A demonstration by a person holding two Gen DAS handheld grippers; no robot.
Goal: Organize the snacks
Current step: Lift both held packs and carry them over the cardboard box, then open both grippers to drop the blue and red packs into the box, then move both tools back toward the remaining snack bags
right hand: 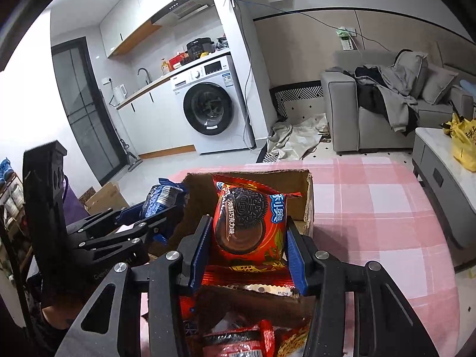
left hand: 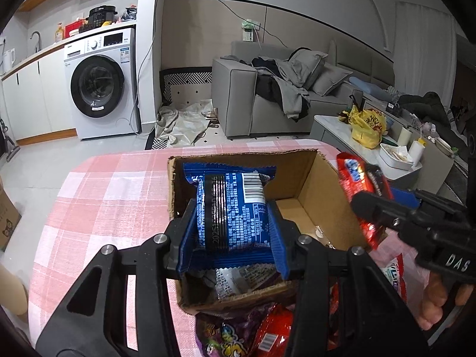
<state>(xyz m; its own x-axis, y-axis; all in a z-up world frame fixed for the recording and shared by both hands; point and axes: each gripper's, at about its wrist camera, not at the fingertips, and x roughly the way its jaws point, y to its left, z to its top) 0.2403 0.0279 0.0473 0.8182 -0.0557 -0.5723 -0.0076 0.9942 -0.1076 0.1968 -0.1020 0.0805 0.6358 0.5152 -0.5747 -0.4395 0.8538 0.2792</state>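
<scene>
My left gripper (left hand: 230, 226) is clamping a blue Oreo packet (left hand: 230, 205) between nearly closed fingers, hanging it above the open cardboard box (left hand: 324, 190) on the pink checked tablecloth (left hand: 98, 196). My right gripper (right hand: 248, 244) is pinching a red Oreo packet (right hand: 248, 223) over the same box.
</scene>
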